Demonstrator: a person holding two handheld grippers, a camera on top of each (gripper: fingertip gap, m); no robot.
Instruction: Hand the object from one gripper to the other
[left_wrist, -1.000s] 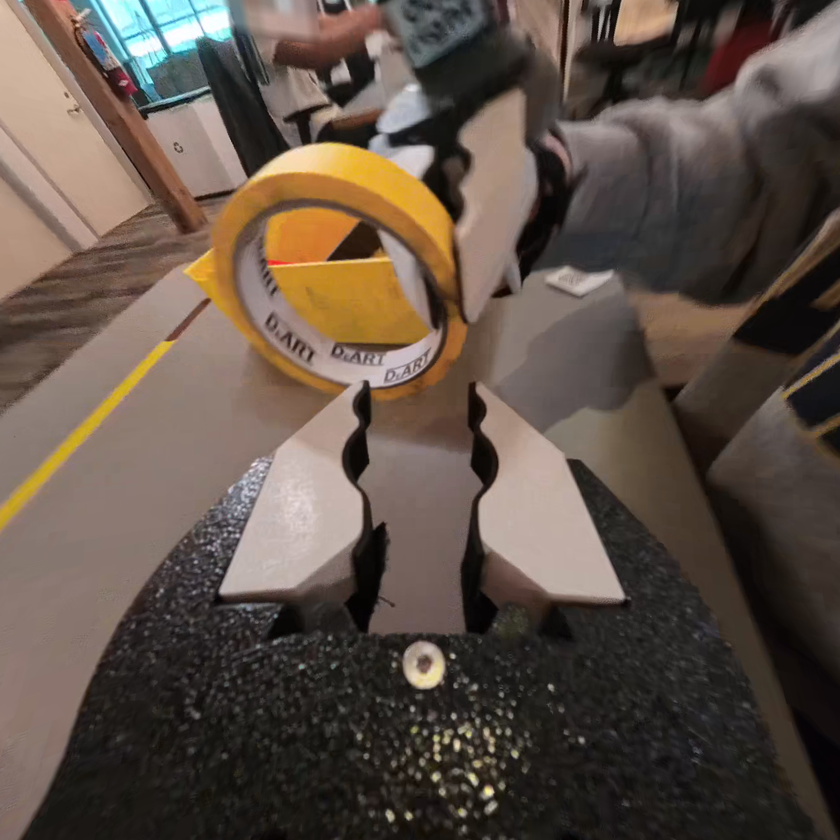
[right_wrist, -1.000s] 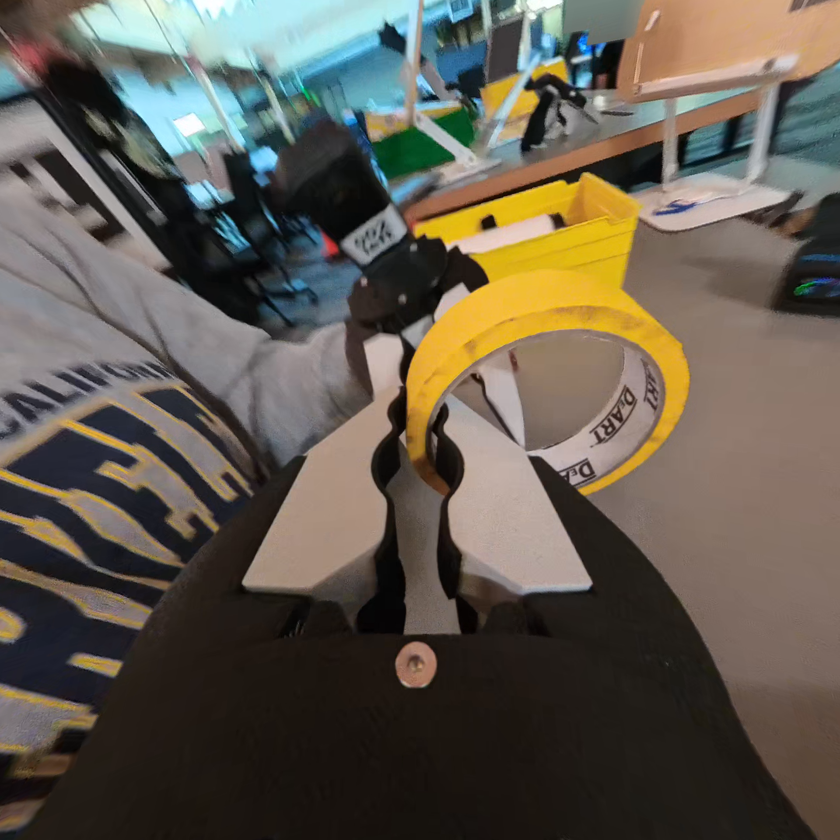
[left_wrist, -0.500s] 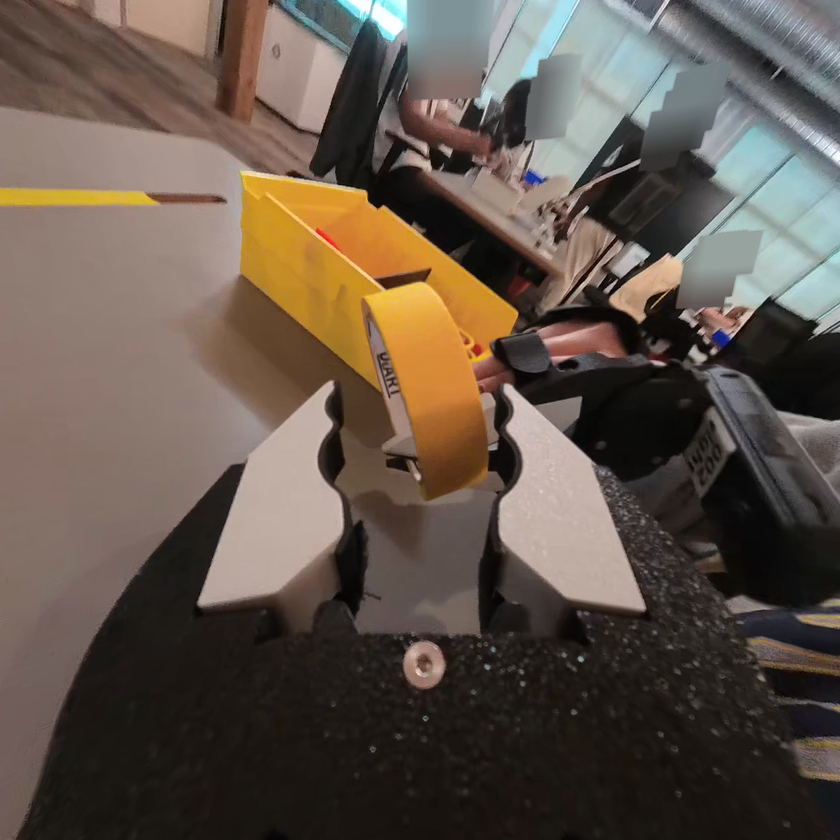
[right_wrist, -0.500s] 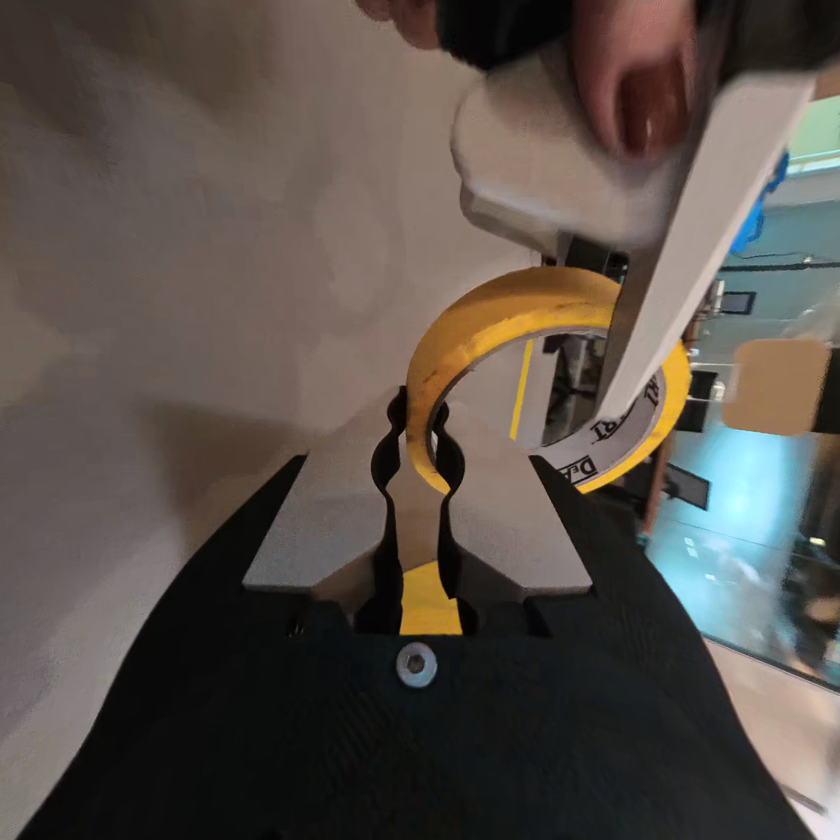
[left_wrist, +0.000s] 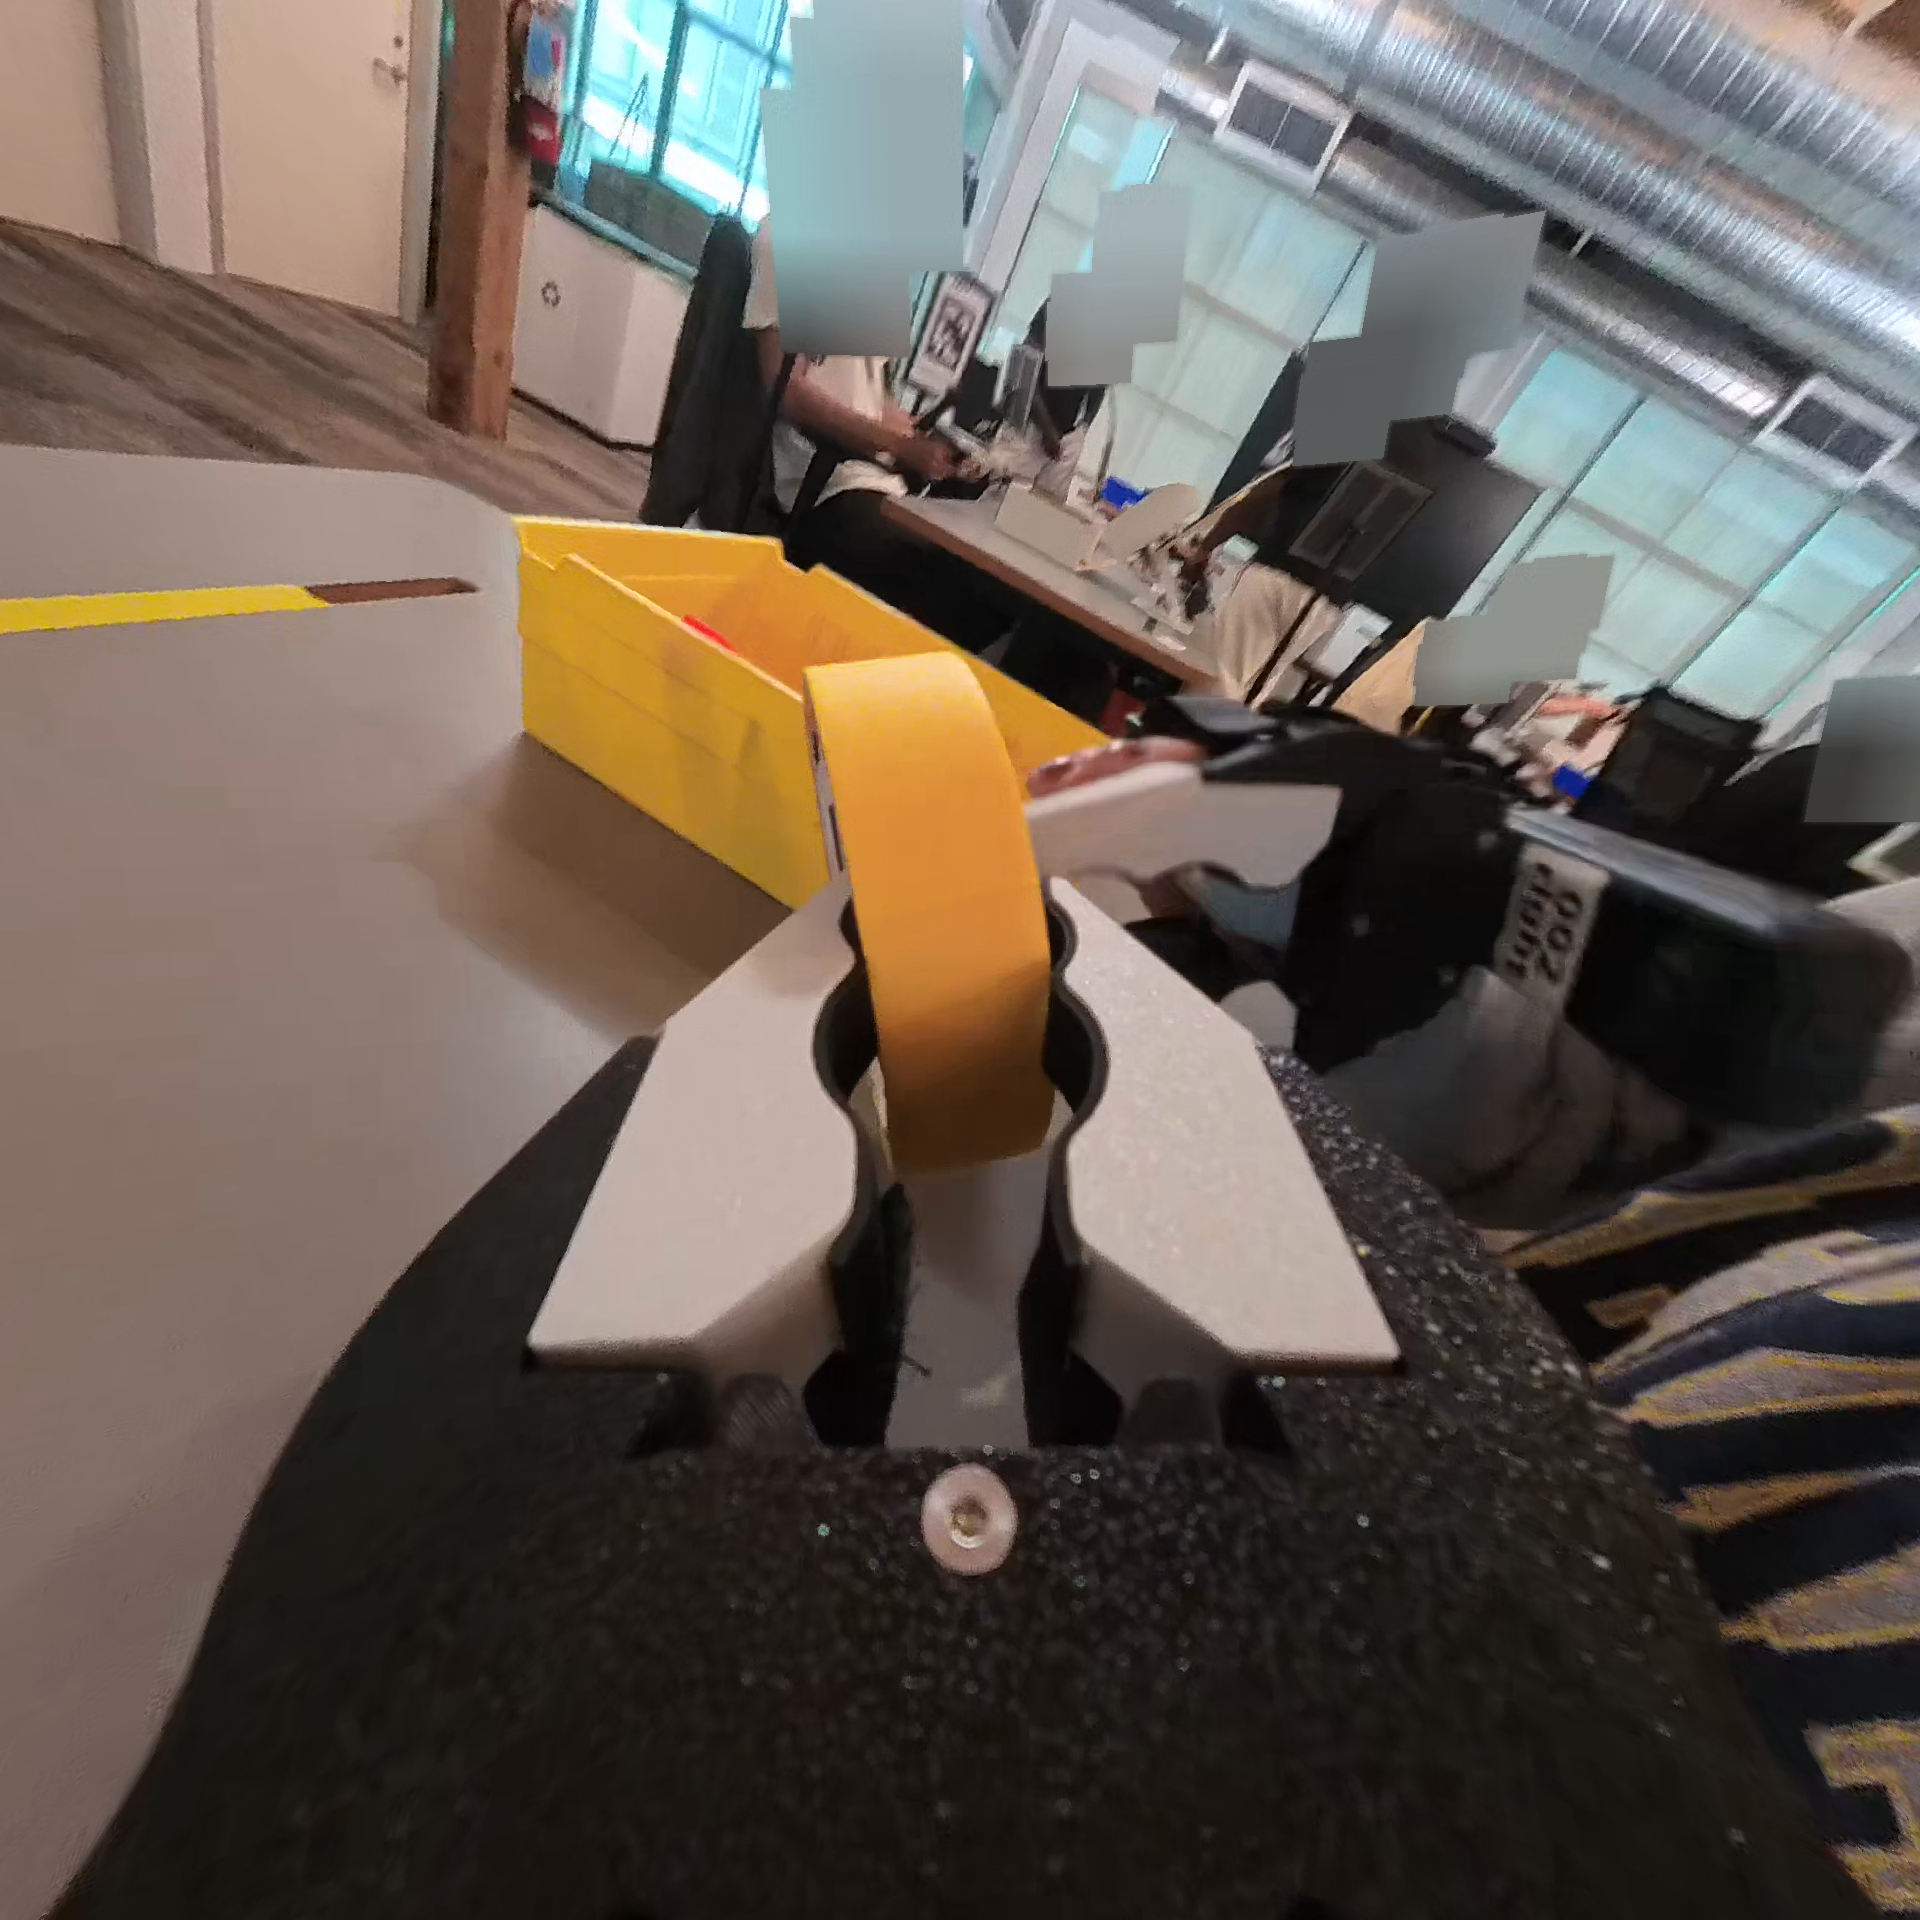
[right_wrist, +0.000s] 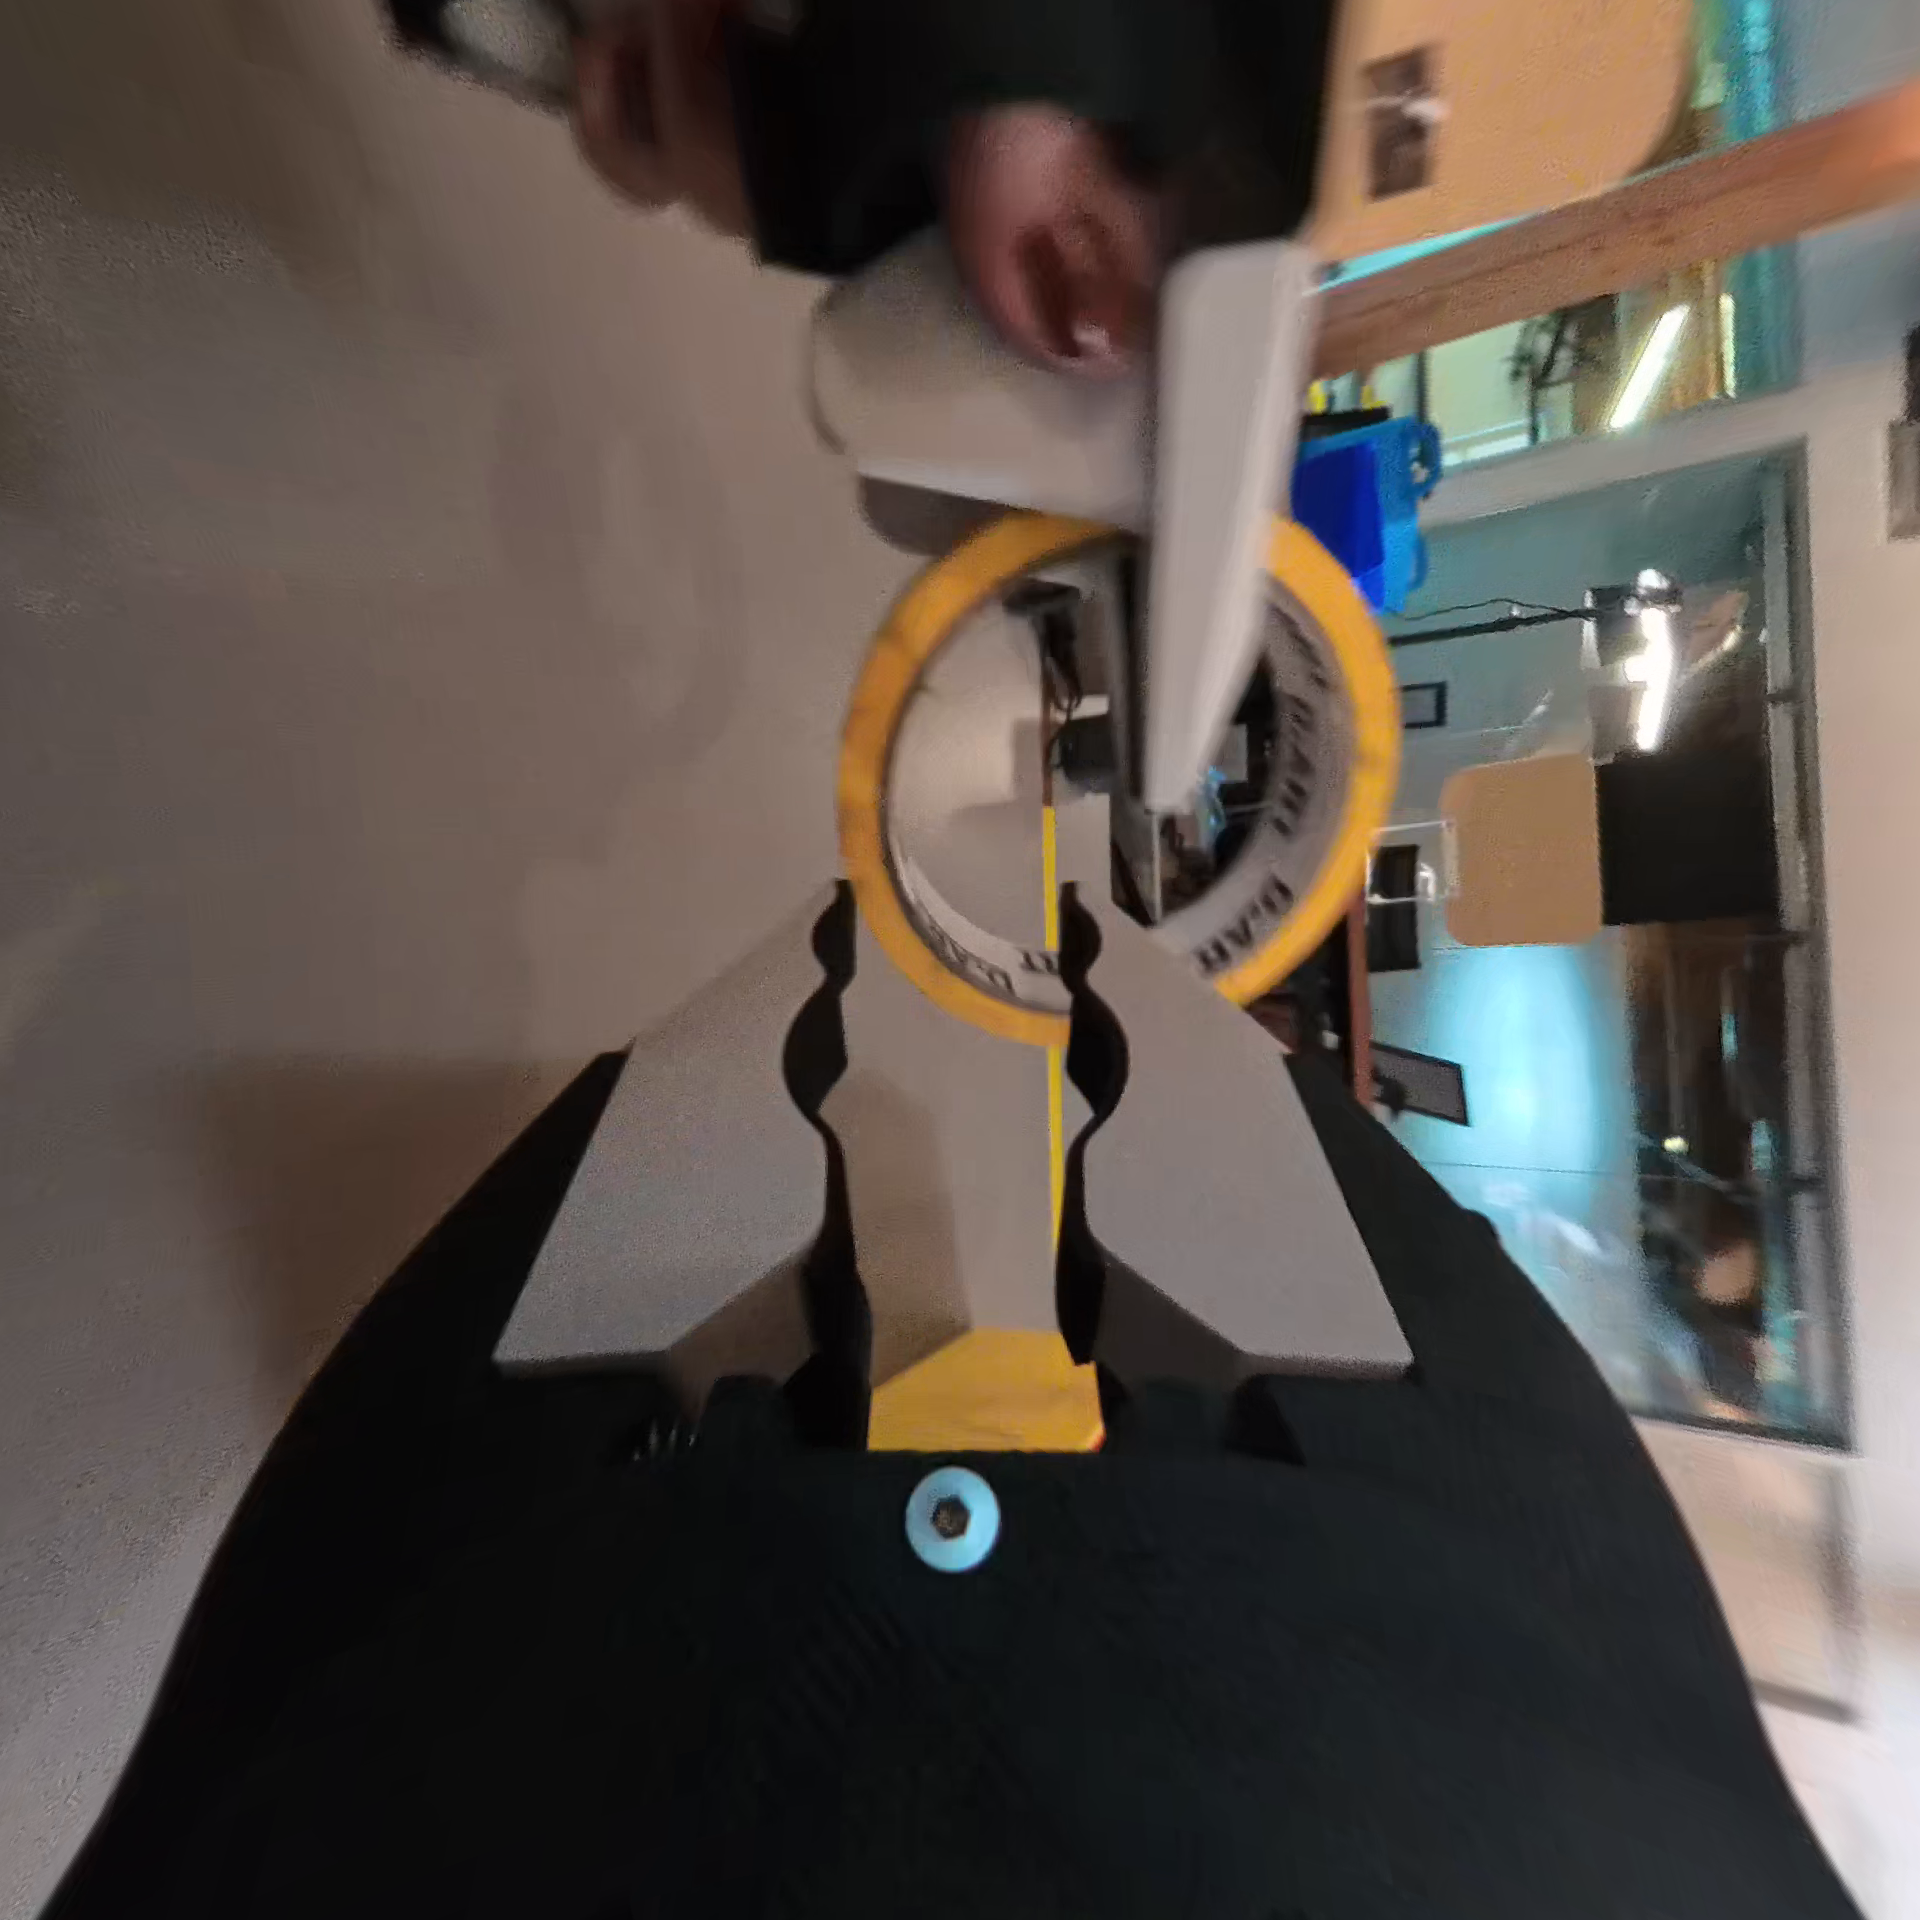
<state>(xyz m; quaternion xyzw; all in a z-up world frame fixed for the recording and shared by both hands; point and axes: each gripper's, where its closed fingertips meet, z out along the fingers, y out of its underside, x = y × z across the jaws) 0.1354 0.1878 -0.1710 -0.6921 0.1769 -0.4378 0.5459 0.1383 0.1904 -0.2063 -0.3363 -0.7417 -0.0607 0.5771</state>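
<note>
Above the grey table (left_wrist: 260, 935), near the yellow bin (left_wrist: 665, 717), we see the yellow tape roll (left_wrist: 940, 935) clamped across its width by the left gripper (left_wrist: 951, 1023). The right gripper (right_wrist: 961, 997) has its fingers spread, apparently released. Only the right wrist view shows the left gripper's hold at the roll's far rim; a loose hold there would drop the roll.

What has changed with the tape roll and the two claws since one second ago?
The right claw has opened and let go of the yellow ring-shaped tape roll. The left claw, open and apart before, has closed on the roll's band. The yellow plastic bin stays on the grey table.
</note>
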